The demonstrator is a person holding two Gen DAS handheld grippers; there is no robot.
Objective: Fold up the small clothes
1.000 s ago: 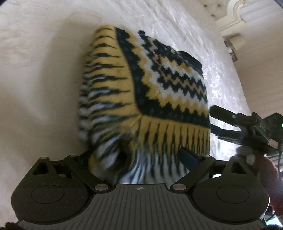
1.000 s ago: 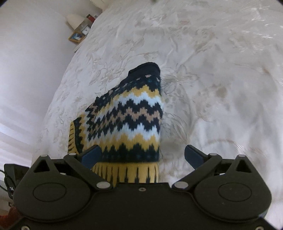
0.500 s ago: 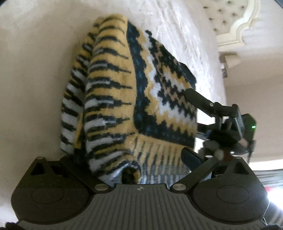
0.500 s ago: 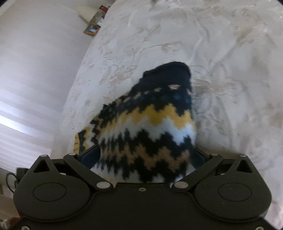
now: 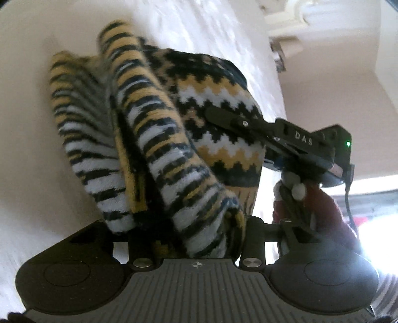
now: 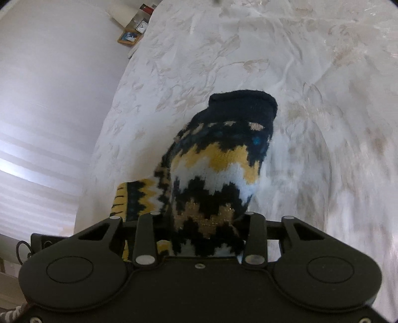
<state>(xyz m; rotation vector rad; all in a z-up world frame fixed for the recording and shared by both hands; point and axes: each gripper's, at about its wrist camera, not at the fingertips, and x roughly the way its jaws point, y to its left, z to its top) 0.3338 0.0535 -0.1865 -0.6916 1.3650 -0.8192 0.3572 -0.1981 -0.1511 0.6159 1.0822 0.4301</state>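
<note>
A small knitted sweater [image 5: 159, 139] with yellow, black and white zigzag bands is lifted off the white bed. My left gripper [image 5: 189, 238] is shut on its striped sleeve and hem edge, which bunch between the jaws. My right gripper [image 6: 201, 236] is shut on the zigzag body of the sweater [image 6: 219, 174], whose dark collar end hangs forward. In the left wrist view the right gripper [image 5: 286, 141] shows at the right, clamped on the sweater's side. The fingertips of both are hidden by the cloth.
A white bedspread [image 6: 298, 74] with a pale flower pattern lies below. A bedside shelf with small framed items [image 6: 131, 34] stands at the far left. A cream headboard [image 5: 298, 15] shows at top right. White walls flank the bed.
Both grippers closed on the sweater and lifted it off the bed. The sweater bunched and folded up between them, and the right gripper moved in onto its side.
</note>
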